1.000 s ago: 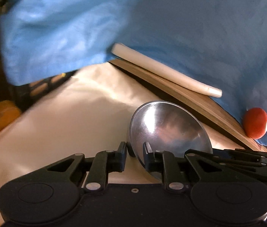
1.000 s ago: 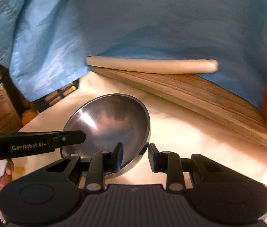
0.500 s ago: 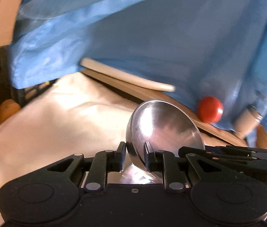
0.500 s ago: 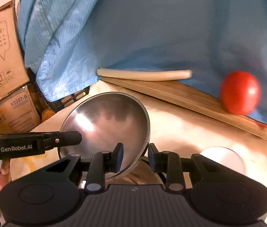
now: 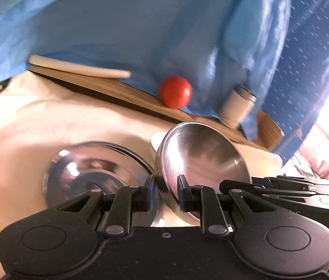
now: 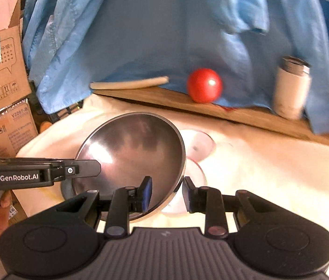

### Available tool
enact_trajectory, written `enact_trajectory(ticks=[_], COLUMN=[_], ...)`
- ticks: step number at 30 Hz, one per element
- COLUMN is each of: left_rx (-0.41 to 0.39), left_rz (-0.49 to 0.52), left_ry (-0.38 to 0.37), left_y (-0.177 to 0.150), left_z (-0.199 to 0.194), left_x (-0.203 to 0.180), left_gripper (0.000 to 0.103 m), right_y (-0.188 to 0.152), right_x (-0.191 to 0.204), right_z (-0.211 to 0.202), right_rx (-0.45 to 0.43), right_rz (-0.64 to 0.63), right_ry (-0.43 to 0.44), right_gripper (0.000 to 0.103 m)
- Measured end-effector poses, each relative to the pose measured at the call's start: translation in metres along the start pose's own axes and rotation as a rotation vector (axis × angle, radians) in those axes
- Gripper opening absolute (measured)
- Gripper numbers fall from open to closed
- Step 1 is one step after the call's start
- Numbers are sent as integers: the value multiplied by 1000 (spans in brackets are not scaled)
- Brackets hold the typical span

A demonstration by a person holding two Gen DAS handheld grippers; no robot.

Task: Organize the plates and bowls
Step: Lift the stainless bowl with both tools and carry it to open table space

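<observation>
Both wrist cameras look down close, sharing the seemingly red ball (image 5: 175,92).

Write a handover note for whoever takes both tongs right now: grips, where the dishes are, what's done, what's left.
Grips: left tongs shut on the rim of the steel bowl; right tongs shut on its opposite rim. The bowl is tilted, off the cream cloth.
Dishes: second steel dish lies on the cloth beside the held bowl. Small white dish sits behind it. White plate is on the wooden board at the back.
Done: bowl lifted.
Left: set it down, probably into the second steel dish.
</observation>
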State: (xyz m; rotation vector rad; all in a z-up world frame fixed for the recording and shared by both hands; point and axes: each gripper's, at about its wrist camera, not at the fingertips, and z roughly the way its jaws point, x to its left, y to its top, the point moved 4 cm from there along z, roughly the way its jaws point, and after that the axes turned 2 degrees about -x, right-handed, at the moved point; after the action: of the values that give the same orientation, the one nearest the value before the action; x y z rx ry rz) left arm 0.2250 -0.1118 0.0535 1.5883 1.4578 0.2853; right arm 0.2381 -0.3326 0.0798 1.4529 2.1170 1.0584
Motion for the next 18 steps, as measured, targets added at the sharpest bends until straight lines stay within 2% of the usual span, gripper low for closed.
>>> enact_trajectory(ticks=[11,18], left_rx=[92,176], left_rz=[56,92], left_ry=[-91,-106], left_y=[-43,-66], left_z=[20,49], left_x=[-54,-81], left_gripper=[21,21], right_y=[-66,-93], right_x=[-47,-77], right_z=[-45,-57], right_rx=[35,51], right_rz=[103,167], right_ry=[-84,-126], right_gripper=[32,32])
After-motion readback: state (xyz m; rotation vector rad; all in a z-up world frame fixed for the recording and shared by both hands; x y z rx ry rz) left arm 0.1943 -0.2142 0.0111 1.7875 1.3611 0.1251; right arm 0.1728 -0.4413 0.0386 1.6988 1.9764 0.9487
